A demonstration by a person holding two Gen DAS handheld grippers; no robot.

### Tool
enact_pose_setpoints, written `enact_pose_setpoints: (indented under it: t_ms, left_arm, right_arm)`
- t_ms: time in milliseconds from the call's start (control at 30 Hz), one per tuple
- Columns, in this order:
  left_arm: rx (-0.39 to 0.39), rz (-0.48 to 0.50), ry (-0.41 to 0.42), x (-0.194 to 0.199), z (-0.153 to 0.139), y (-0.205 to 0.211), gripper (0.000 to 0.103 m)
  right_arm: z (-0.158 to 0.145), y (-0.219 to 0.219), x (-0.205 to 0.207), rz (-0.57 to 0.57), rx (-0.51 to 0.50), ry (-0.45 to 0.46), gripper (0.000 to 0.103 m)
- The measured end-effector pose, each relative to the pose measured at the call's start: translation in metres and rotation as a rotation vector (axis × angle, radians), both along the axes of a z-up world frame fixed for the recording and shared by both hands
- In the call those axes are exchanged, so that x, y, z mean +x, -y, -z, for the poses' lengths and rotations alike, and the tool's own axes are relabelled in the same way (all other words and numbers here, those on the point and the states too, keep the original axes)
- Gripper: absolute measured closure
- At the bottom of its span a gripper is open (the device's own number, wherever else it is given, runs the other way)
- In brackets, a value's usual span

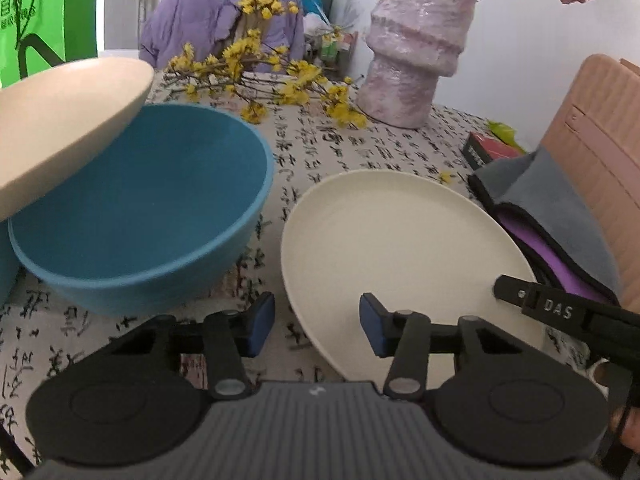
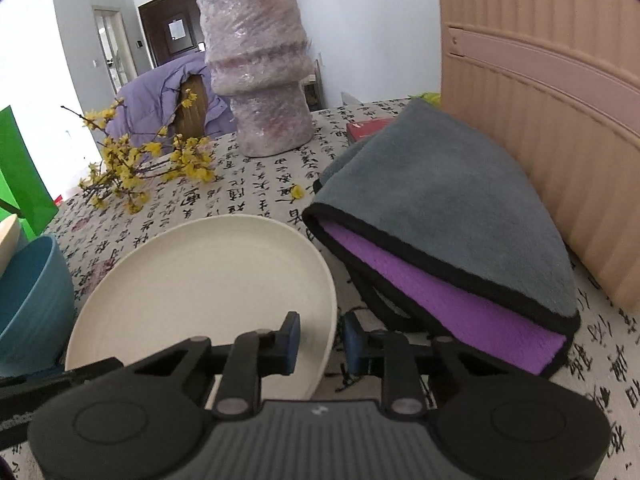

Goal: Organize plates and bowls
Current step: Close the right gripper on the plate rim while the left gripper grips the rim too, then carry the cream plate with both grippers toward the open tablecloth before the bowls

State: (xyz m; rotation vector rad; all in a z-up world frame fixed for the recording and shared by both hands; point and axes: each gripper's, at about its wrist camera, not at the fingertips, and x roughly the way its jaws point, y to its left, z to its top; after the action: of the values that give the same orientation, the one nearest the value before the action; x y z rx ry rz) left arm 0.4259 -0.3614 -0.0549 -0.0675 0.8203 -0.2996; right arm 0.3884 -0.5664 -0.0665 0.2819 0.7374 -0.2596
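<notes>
A cream plate (image 1: 396,248) lies on the patterned tablecloth; it also shows in the right wrist view (image 2: 208,280). A blue bowl (image 1: 148,216) stands left of it, with a tilted cream dish (image 1: 60,120) resting on its left rim. My left gripper (image 1: 316,326) is open and empty, its right pad over the plate's near-left rim. My right gripper (image 2: 320,342) straddles the plate's right rim with one pad inside and one outside; a small gap shows between pads and rim. The right gripper's finger (image 1: 560,312) shows at the plate's right edge in the left view.
A large pink vase (image 1: 420,44) stands at the back, with yellow flower branches (image 1: 272,84) lying beside it. Folded grey and purple towels (image 2: 448,232) lie right of the plate. A ribbed tan board (image 2: 552,120) stands at far right. A red box (image 1: 492,150) sits behind the towels.
</notes>
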Motion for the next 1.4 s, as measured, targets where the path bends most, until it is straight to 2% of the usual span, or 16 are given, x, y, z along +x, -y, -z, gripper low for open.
enact_pose_setpoints:
  t_ms: [133,200,267,400,567,767,933,1133,1233,1400]
  left_arm:
    - [0.007,-0.017,0.011,0.006,0.001,0.004,0.058]
    - [0.015,-0.024,0.019,0.008,0.001,0.006,0.073]
    - [0.022,-0.031,0.027,0.009,0.002,0.006,0.081]
    - [0.008,-0.035,0.034,0.009,0.002,0.0,0.088]
    - [-0.014,-0.024,0.018,-0.001,0.002,-0.009,0.089]
    - [-0.072,0.037,-0.007,-0.041,0.003,-0.044,0.091]
    - [-0.058,0.084,-0.036,-0.065,-0.002,-0.069,0.091]
    - [-0.037,0.111,-0.038,-0.05,-0.002,-0.064,0.087]
    - [-0.065,0.108,-0.044,-0.041,0.0,-0.066,0.087]
    - [-0.065,0.131,-0.036,-0.032,0.0,-0.062,0.09]
  right_arm:
    - [0.001,0.005,0.008,-0.006,0.012,0.006,0.082]
    - [0.001,0.006,0.012,-0.011,0.011,0.004,0.085]
    - [0.0,0.006,0.013,-0.011,0.005,0.001,0.086]
    - [-0.001,0.009,0.006,-0.007,0.025,0.012,0.09]
    - [-0.006,0.002,-0.014,-0.003,0.011,0.009,0.093]
    - [-0.004,-0.013,-0.065,-0.017,0.042,0.024,0.094]
    - [-0.003,-0.028,-0.096,-0.045,0.077,0.04,0.095]
    - [-0.004,-0.032,-0.097,-0.051,0.081,0.032,0.095]
    - [-0.004,-0.029,-0.098,-0.057,0.097,0.037,0.095]
    - [0.0,-0.025,-0.091,-0.056,0.114,0.049,0.089]
